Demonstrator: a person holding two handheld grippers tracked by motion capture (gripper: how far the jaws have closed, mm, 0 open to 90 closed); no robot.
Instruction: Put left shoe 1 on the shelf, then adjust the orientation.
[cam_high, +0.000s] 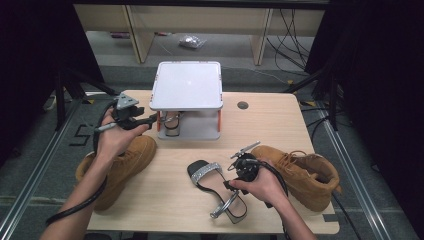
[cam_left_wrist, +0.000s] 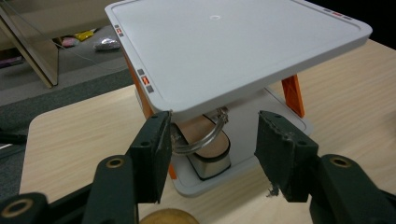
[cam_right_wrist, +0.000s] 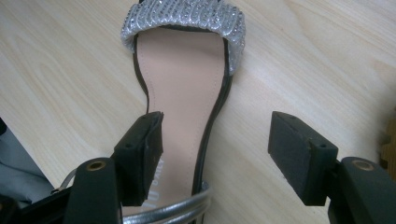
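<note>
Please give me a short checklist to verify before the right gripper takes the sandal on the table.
1. Right gripper open: ok, the jaws stand wide apart.
2. Sandal under the right gripper: ok, but one jaw is over the insole, the other over bare table.
3. Sandal flat, sole down: ok.
4. Left gripper free: ok, open, nothing between the jaws.
5. Second sandal lies on the lower shelf of the rack: ok.
6. Room left on that shelf: cannot tell, the top shelf hides most of it.
</note>
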